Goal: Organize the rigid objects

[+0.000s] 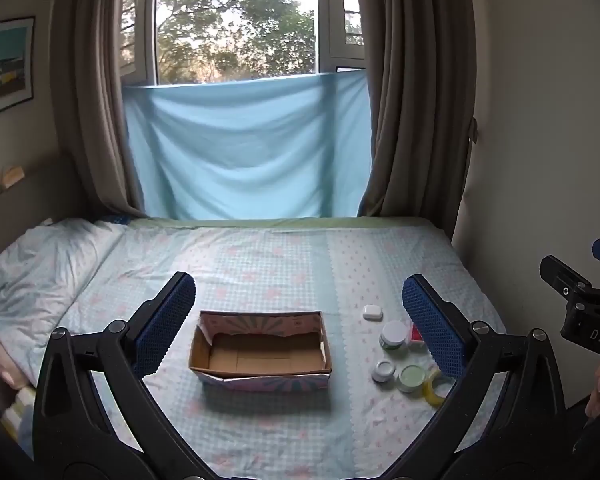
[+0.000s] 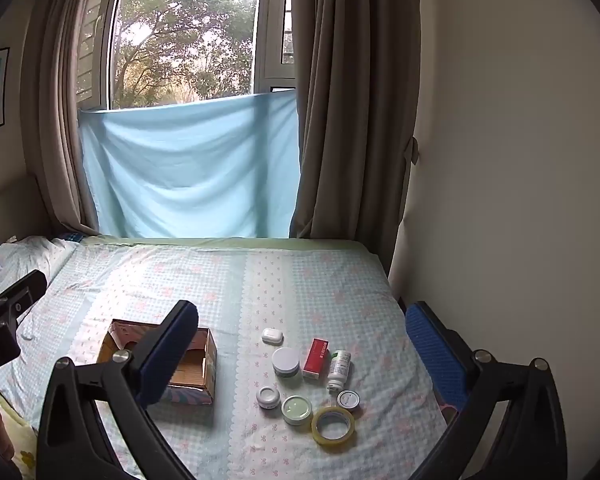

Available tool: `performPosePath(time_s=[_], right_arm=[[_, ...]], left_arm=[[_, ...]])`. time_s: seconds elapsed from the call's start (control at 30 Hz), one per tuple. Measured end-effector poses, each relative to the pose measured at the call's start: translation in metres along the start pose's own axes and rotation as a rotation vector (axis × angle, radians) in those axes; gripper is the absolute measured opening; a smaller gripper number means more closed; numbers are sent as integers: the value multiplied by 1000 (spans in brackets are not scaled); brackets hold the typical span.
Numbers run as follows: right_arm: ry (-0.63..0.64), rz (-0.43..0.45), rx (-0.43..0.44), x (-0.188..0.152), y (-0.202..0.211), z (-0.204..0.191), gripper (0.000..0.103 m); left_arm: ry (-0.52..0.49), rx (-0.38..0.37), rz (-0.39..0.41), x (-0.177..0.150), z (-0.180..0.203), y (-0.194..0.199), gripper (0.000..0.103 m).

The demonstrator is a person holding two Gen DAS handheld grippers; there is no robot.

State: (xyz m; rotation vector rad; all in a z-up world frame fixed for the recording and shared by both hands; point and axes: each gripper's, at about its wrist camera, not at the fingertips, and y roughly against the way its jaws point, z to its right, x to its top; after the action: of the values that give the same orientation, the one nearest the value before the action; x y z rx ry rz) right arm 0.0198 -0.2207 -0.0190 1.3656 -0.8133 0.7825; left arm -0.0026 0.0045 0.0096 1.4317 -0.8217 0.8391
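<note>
Left gripper (image 1: 296, 322) nearest the lens in its own view: blue-padded fingers (image 1: 168, 316) spread wide apart, gripping nothing, raised above the bed (image 1: 260, 256). Framed between them, cardboard box (image 1: 261, 350), open-topped, flaps up, nothing visible inside.

Right gripper (image 2: 300, 354) likewise: fingers (image 2: 432, 348) spread wide, gripping nothing, raised over the bedsheet. Left finger of this gripper overlapping the box (image 2: 204, 356) in the right wrist view.

Loose items clustered on the sheet to the right of the box, apart from it:
- white earbud case (image 2: 272, 336), farthest from the camera;
- white-lidded jar (image 2: 286, 361), just in front of the case;
- red carton (image 2: 316, 358), beside that jar;
- white pill bottle (image 2: 339, 370), lying on its side, just right of the carton;
- small white jar (image 2: 268, 397), nearer the camera;
- green-lidded jar (image 2: 297, 409), just beside it;
- small round tin (image 2: 348, 399), right of the green lid;
- roll of clear tape (image 2: 333, 428), lying flat, nearest of the group, touching or nearly touching the green-lidded jar.

Same cluster partly seen in the left wrist view, with bottle and tin hidden behind the right finger.

Background: pale blue cloth (image 1: 248, 148) hung across the lower window, brown curtains (image 1: 416, 92) either side, pillow (image 1: 40, 264) at the left of the bed.
</note>
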Motion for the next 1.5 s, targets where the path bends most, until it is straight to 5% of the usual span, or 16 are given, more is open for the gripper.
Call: performPosePath(time_s=[1.5], right_arm=[[-3, 1, -6, -3, -1, -1, 103]], left_arm=[[10, -10, -12, 7, -7, -12, 103]])
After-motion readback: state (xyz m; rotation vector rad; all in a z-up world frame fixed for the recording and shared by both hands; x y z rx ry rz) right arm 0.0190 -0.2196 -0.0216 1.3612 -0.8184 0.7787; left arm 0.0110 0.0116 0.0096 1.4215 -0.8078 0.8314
